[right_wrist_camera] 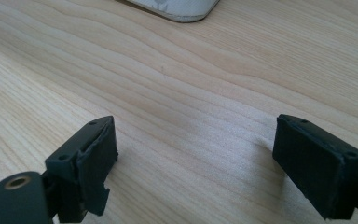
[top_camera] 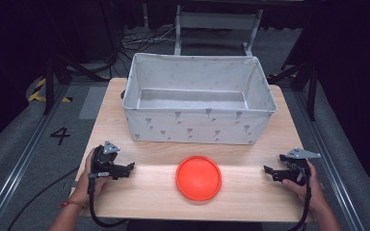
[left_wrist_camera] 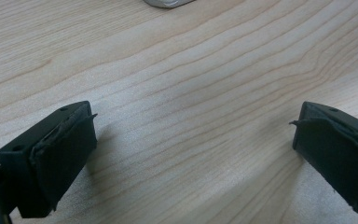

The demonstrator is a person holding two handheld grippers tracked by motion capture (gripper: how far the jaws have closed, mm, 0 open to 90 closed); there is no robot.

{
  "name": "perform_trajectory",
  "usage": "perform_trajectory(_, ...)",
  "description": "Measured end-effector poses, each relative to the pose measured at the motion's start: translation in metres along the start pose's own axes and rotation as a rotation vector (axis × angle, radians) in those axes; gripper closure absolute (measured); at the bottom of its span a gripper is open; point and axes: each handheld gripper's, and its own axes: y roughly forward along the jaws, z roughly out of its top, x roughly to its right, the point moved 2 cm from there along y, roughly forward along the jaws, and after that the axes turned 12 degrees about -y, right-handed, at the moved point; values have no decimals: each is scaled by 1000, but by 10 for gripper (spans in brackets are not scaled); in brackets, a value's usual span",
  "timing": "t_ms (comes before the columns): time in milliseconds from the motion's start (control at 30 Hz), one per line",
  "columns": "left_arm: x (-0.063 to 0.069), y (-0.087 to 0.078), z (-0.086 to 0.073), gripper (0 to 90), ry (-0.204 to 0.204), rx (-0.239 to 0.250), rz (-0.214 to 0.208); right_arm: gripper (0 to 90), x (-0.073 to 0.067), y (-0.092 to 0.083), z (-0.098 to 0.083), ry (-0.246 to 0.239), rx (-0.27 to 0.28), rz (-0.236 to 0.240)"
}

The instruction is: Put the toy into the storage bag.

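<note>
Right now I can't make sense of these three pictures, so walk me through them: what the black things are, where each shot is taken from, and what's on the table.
A person sits at a wooden table with a hand-held grasping tool in each hand: the left tool and the right tool. There is no robot arm.

The wide picture comes from a fixed camera above the person, looking forward and down. The two close pictures come from cameras riding on each tool; the black blocks at the bottom are that tool's own jaws, spread wide over bare wood.

On the table lie an orange round disc, between the tools, and behind it an empty white fabric bin. Nothing is held; both tools are open.
</note>
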Motion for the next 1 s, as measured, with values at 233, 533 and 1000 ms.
perform_trajectory(233,-2,-6,-7,0,68,-14,-56,139,0,0,0,-4,1,5)
perform_trajectory(533,-7,-10,-9,0,109,-23,-91,179,-2,-4,1,0,-18,20)
perform_trajectory(1000,-7,-10,-10,3,108,-25,-99,230,-37,-13,45,-95,53,179)
